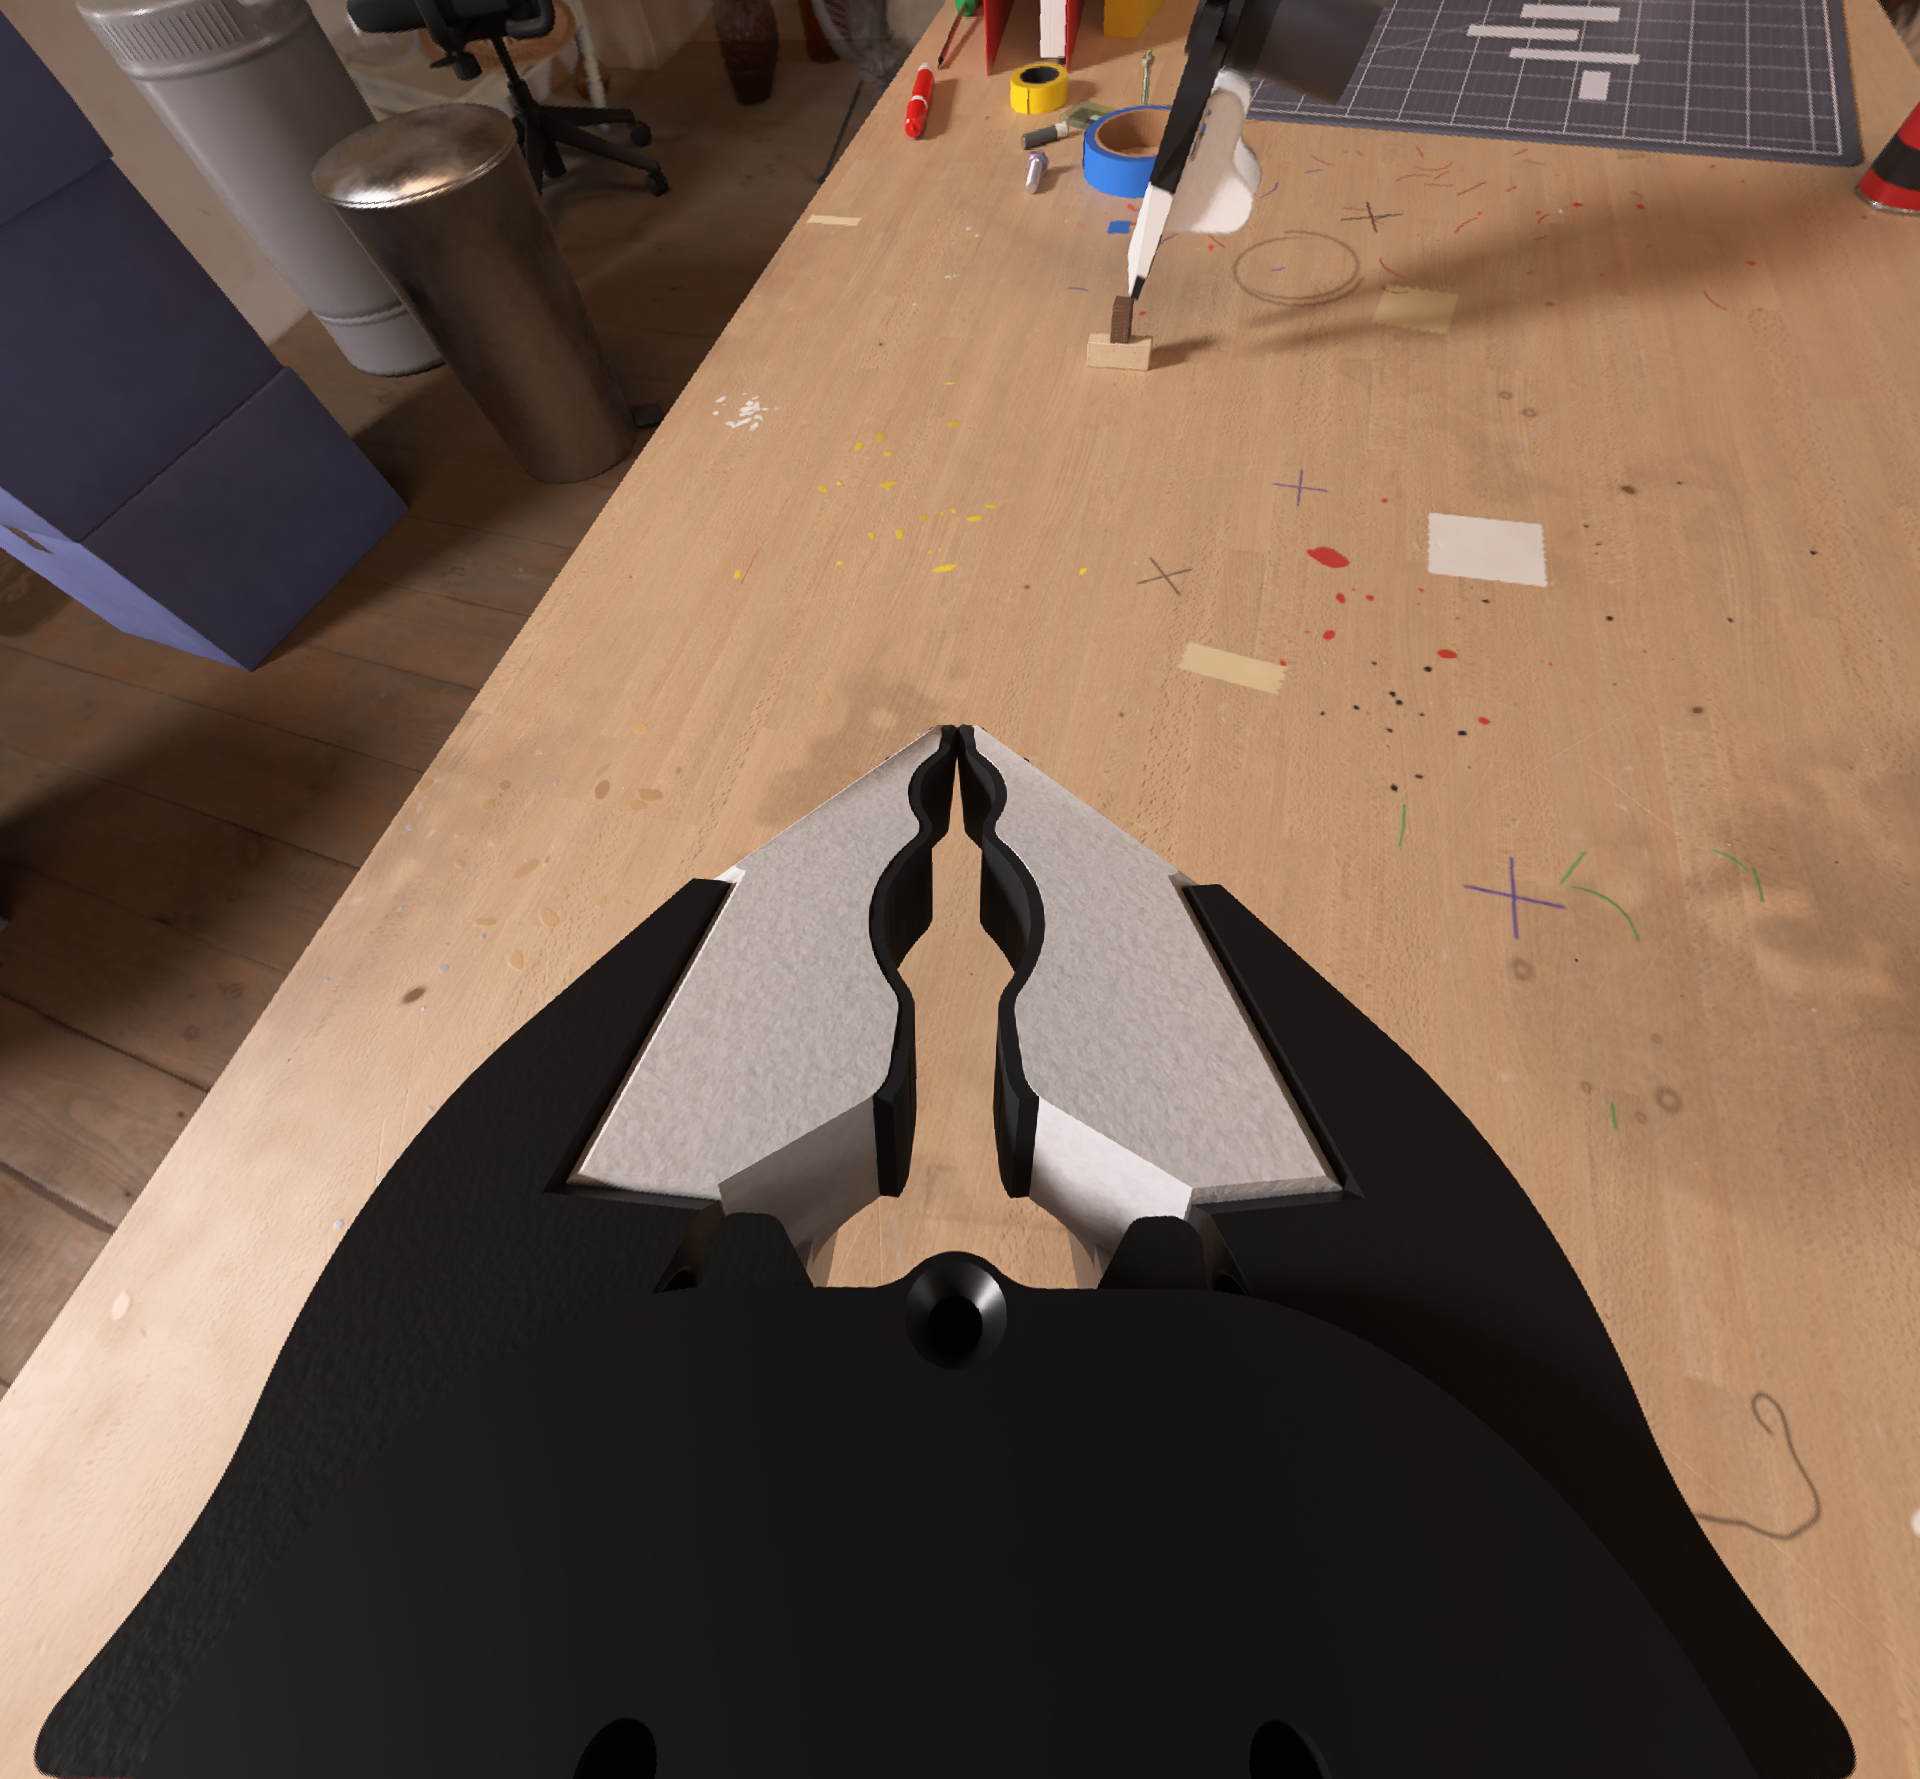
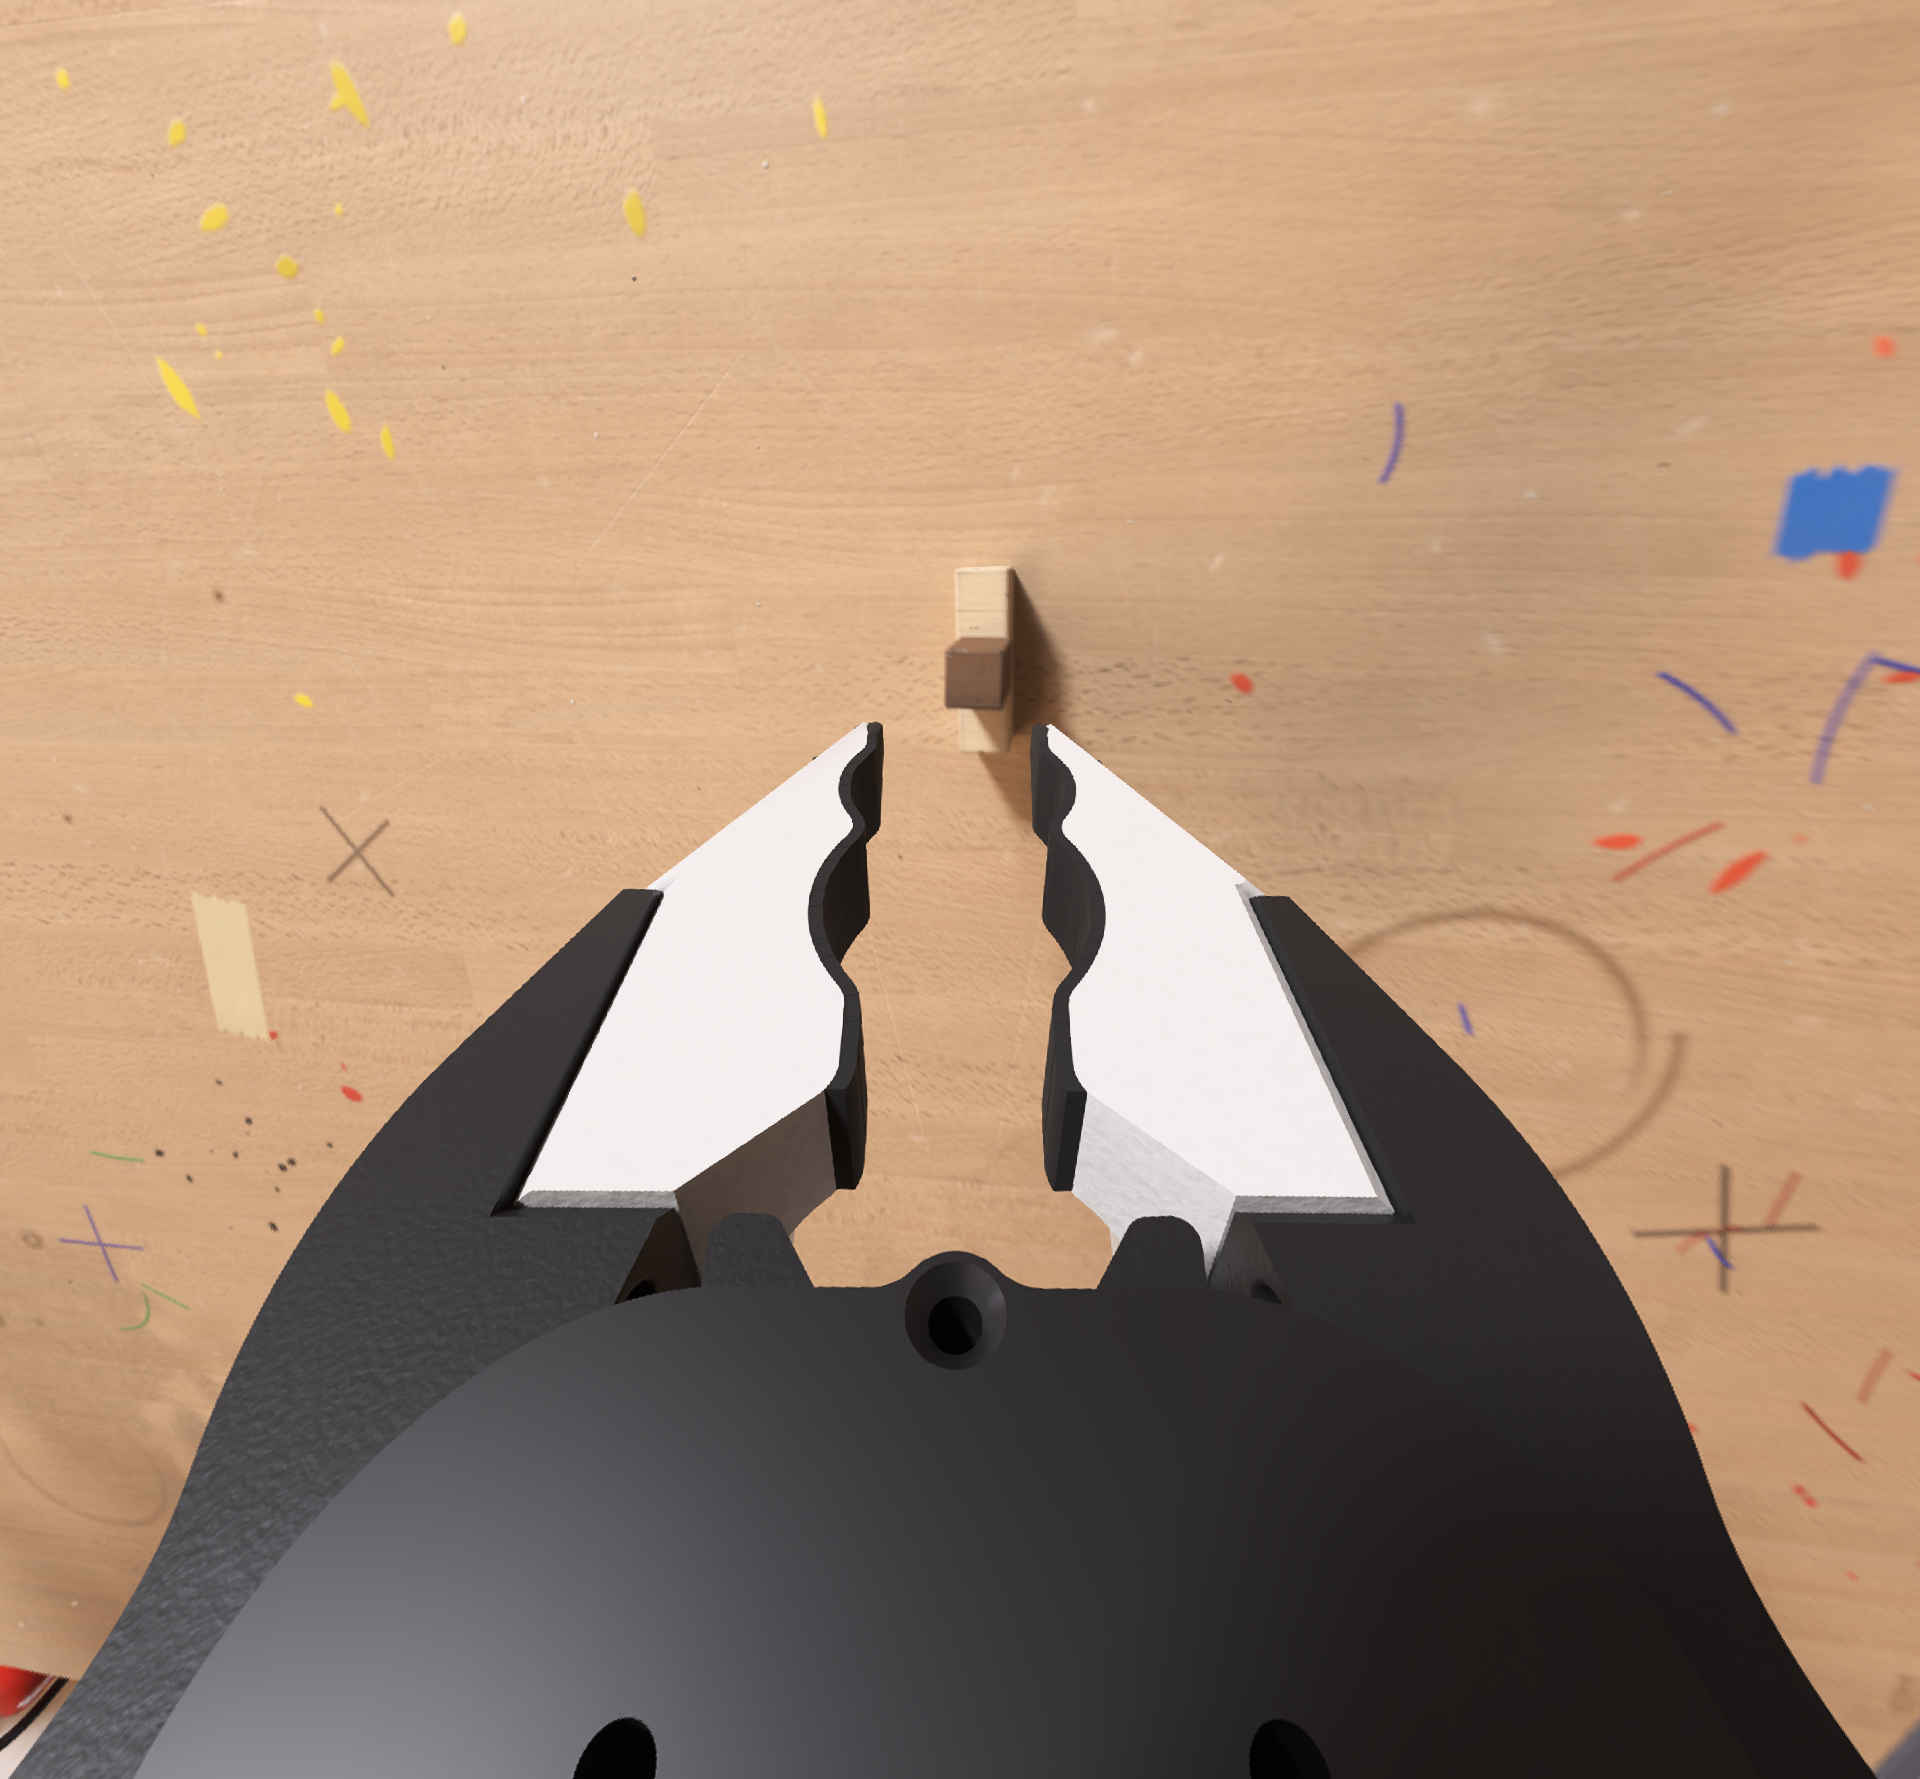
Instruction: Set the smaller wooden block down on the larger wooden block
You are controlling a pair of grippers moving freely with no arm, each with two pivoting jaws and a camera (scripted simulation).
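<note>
A small dark brown wooden block (image 2: 977, 676) rests on top of a larger pale wooden block (image 2: 983, 599) on the workbench. In the left wrist view the dark block (image 1: 1121, 319) stands on the pale block (image 1: 1118, 353) far ahead. My right gripper (image 2: 956, 737) is open and empty, its tips just short of the blocks and above them. It also shows in the left wrist view (image 1: 1138, 283), tips just over the dark block. My left gripper (image 1: 956, 732) is shut and empty, low over the near part of the bench.
The wooden workbench (image 1: 1039, 586) has paint flecks and tape scraps. At its far end lie a blue tape roll (image 1: 1122, 150), a yellow tape roll (image 1: 1038, 88), a red marker (image 1: 918, 100) and a dark cutting mat (image 1: 1558, 56). Metal cylinders (image 1: 468, 285) stand on the floor left.
</note>
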